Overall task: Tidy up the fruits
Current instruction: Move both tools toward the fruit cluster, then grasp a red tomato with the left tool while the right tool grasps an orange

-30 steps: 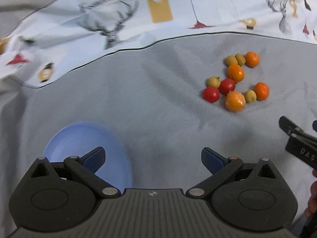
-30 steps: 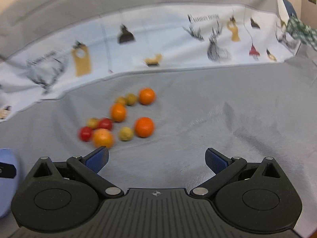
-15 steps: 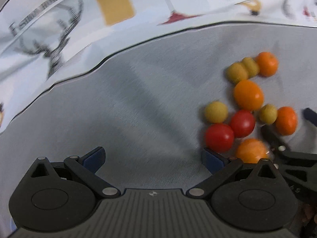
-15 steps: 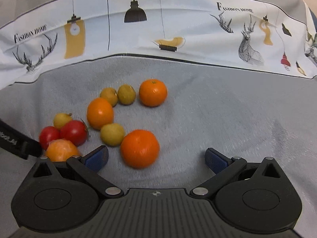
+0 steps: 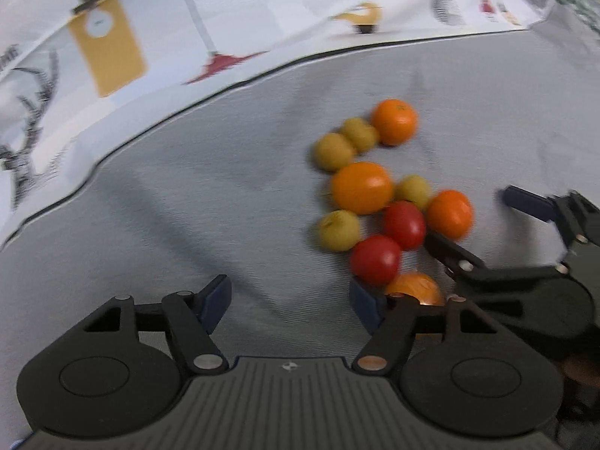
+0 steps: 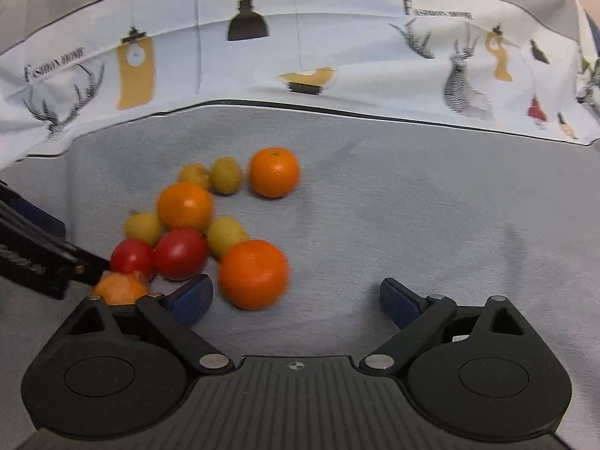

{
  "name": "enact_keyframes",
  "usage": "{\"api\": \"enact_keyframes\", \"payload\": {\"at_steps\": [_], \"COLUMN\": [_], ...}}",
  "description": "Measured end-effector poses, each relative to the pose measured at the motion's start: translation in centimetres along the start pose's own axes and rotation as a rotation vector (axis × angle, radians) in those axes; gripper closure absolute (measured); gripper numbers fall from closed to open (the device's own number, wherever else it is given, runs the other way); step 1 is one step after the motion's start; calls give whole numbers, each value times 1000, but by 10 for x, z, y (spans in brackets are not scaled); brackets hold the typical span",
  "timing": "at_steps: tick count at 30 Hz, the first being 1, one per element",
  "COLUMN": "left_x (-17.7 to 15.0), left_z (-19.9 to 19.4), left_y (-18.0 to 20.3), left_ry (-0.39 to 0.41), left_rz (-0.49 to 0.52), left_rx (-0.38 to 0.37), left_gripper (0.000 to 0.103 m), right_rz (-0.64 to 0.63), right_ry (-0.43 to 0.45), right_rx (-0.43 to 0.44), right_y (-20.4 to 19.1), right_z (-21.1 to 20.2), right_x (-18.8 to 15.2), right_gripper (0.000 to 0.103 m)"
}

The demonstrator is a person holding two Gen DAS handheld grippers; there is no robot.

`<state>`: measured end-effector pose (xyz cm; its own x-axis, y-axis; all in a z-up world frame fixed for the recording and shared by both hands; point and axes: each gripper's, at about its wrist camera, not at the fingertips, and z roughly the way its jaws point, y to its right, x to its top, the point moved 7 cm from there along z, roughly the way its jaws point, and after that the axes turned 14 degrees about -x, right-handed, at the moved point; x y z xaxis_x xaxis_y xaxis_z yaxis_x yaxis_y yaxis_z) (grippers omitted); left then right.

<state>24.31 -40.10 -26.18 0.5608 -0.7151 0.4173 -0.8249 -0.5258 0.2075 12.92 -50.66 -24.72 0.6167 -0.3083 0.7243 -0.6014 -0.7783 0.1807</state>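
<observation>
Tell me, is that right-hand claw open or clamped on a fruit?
Open: the right gripper has just been closing slightly, nothing between its jaws.

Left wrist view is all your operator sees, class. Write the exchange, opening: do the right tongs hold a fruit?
Observer: No. The right tongs are open, and their jaws have just been closing. The near orange shows between them, close to one pad, unclamped.
Operator: The far cloth is blurred here. What does its lettering say?
Observer: The lettering reads "Fashion home".
</observation>
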Motion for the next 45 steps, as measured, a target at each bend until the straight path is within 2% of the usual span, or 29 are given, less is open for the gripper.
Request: {"api": "enact_keyframes", "payload": {"at_steps": [4, 6, 9, 12, 13, 16, 21, 22, 25, 27, 29, 34, 38, 39, 41, 42, 45], "left_x": [-2, 0, 3, 7, 9, 14, 10, 7, 2, 3, 11, 23, 21, 21, 20, 19, 13], "left_z": [4, 7, 13, 14, 14, 16, 12, 9, 3, 7, 10, 16, 15, 15, 12, 11, 10], "left_y": [25, 29, 26, 26, 27, 30, 28, 27, 28, 28, 30, 30, 32, 32, 31, 30, 18], "left_ry": [-17, -12, -13, -3, -4, -10, -15, -10, 11, 6, 18, 44, 64, 69, 80, 83, 75], "left_rz": [37, 56, 24, -6, -7, 8, -86, -122, -166, -192, -210, -283, -288, -293, -303, -304, -324], "left_rx": [-50, -26, -35, -62, -72, -86, -94, -104, -116, -132, -147, -170, -158, -162, -169, -164, -143], "left_gripper": [24, 24, 25, 30, 33, 41, 46, 50, 51, 59, 72, 71, 72, 72, 72, 72, 72], "right_rz": [22, 11, 21, 15, 13, 8, 8, 8, 7, 9, 7, 12, 7, 7, 0, -2, 1], "right_ry": [-18, -14, -16, -1, 4, 13, 26, 27, 27, 26, 27, 31, 33, 34, 49, 49, 46], "right_rx": [-22, -32, -30, -26, -19, -12, -12, -12, -11, -10, -11, -14, -18, -15, -8, 4, 11], "right_y": [15, 16, 18, 17, 16, 15, 15, 15, 15, 15, 15, 15, 14, 14, 13, 12, 13], "right_z": [1, 1, 2, 1, 0, 0, 1, 1, 2, 2, 2, 3, 3, 3, 1, 0, 0], "right_x": [-4, -5, -5, -4, -4, -3, -3, -3, -3, -3, -4, -3, -3, -3, -2, -1, 0], "right_gripper": [7, 7, 8, 17, 24, 27, 28, 28, 28, 28, 28, 28, 29, 32, 64, 69, 70]}}
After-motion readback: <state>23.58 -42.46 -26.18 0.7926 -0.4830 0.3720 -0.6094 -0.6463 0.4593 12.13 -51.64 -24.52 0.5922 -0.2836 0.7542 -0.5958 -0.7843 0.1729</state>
